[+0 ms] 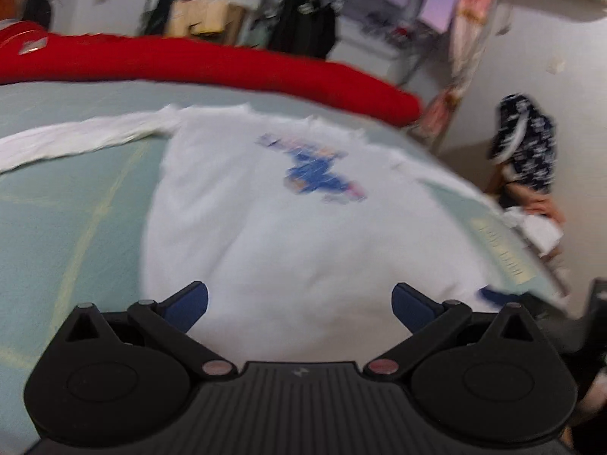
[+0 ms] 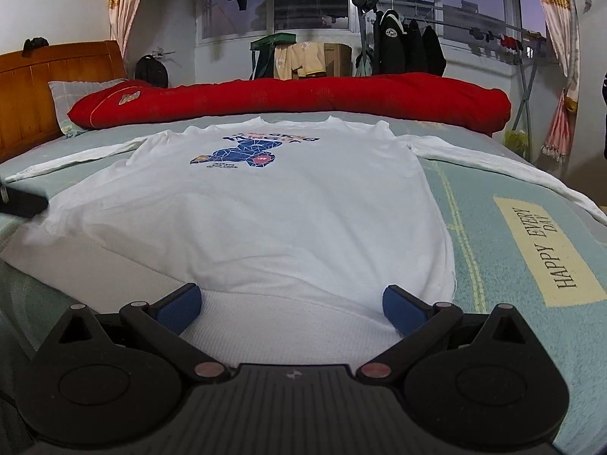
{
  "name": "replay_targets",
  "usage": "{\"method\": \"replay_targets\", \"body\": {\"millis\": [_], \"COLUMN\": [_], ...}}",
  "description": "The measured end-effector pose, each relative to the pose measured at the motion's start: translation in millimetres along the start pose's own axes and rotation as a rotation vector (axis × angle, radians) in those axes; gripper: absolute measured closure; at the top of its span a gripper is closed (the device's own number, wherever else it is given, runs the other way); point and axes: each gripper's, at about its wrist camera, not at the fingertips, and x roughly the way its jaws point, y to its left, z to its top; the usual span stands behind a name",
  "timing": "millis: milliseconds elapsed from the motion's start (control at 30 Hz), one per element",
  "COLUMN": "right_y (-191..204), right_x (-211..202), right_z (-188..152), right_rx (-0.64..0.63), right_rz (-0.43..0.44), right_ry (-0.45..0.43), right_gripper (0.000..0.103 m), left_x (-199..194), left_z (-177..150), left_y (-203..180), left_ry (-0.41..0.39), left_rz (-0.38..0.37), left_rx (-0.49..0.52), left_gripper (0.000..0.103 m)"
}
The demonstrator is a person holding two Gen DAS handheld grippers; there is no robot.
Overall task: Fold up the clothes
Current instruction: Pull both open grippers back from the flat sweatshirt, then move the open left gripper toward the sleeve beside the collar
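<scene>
One white shirt point(image 2: 273, 212) (blue print), flat

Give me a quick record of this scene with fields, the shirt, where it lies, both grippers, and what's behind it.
garment: white long-sleeved shirt, blue print on the chest, spread flat with sleeves out to both sides
surface: pale green bed sheet printed HAPPY EVERY DAY
left hand-held gripper: open, over the shirt's hem, holding nothing
right hand-held gripper: open, at the hem, holding nothing
behind shirt: red quilt rolled along the far side of the bed
folding: not yet begun
</scene>
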Motion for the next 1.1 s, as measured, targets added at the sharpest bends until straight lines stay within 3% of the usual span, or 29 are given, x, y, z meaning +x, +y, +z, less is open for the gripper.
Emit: {"method": "replay_targets", "body": {"millis": [33,167,367,467,600,700,833,933,1100], "right_y": [0.4,2.4,5.3,10.7,36.0,63.1,85.6,79.6,70.4], "right_x": [0.1,-0.3,-2.5,-6.3,-6.7,10.7,34.8,31.7,20.3], "right_z": [-0.1,0.7,6.2,14.5,36.1,48.5,40.8,29.1,19.7], "right_rx": [0.001,0.000,-0.004,-0.005,-0.048,-0.113,-0.169,-0.086,-0.087], "right_rz": [-0.003,-0.017,-0.030,-0.038,0.028,0.074,0.057,0.056,0.085], "right_ry": [-0.002,0.001,0.016,0.013,-0.054,-0.051,0.014,0.045,0.049], "right_gripper": [0.000,0.000,0.000,0.000,0.000,0.000,0.000,0.000,0.000], "left_x": [5.1,23.5,-5.5,-22.5,-28.8,-30.1,-33.8,-33.7,-17.1], "left_z": [2.5,-5.0,-21.2,-19.6,-11.5,-9.5,-15.2,-20.3,6.9], "left_y": [-1.1,5.7,15.0,15.7,16.2,15.2,17.1,22.2,16.8], "left_ry": [0.012,0.073,0.063,0.044,0.012,0.000,0.004,0.017,-0.025], "left_rz": [-0.018,0.030,0.097,0.093,0.085,0.097,0.103,0.097,0.039], "left_rx": [0.005,-0.036,0.020,0.013,-0.032,-0.035,-0.039,-0.055,-0.007], "left_gripper": [0.001,0.001,0.001,0.001,0.001,0.001,0.001,0.001,0.001]}}
